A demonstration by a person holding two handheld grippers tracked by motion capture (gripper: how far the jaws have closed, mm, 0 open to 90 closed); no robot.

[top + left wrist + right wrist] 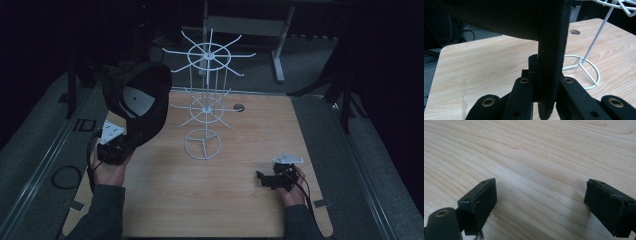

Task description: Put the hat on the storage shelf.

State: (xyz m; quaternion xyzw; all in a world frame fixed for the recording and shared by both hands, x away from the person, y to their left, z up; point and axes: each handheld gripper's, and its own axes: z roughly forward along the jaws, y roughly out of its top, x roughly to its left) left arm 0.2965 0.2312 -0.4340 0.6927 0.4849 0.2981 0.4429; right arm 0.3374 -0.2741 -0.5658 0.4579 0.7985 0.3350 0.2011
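Observation:
A black cap (pixel 137 100) with a pale inner lining hangs in the air at the left, above the table's left edge. My left gripper (pixel 120 145) is shut on its brim. In the left gripper view that brim (pixel 551 62) stands on edge, pinched between the two jaws. A white wire display stand (pixel 206 100) with two tiers of radial hooks rises from a ring base at the table's middle; the cap is to its left and apart from it. My right gripper (pixel 262 177) rests low over the wood at the front right, open, with bare tabletop (pixel 539 177) between its jaws.
The wooden table (pixel 240 210) has a round cable hole (pixel 238 107) behind the stand. The stand's ring base (pixel 584 72) lies close to the right of the held brim. Grey floor, a coiled cable and dark equipment legs surround the table.

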